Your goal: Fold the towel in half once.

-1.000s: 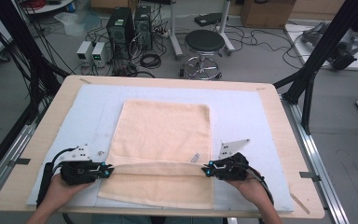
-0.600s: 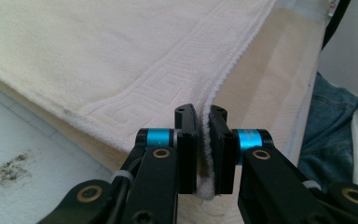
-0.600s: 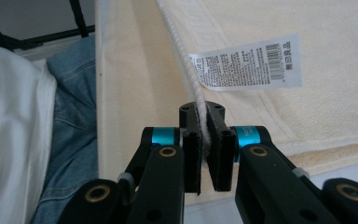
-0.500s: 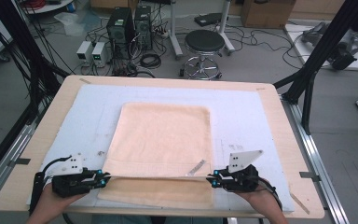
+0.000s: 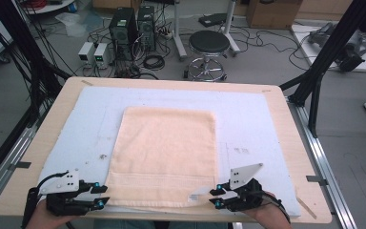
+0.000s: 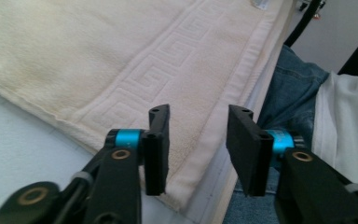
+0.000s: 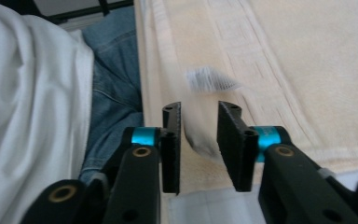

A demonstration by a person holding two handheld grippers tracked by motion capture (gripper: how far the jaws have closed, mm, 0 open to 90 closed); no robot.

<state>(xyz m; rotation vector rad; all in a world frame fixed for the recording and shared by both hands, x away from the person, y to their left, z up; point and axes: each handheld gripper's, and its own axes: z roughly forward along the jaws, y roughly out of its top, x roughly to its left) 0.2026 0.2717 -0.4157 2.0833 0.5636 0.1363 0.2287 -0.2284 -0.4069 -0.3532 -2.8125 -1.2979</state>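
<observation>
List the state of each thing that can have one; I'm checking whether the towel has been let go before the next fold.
towel: spread flat on the pad, near edge at the table's near edge, held by neither gripper.
left gripper: open, jaws have just been opening, the towel's near corner below the gap.
right gripper: open, jaws have just been opening, towel corner in the gap, pads not pressing.
label: lying loose on the towel.
</observation>
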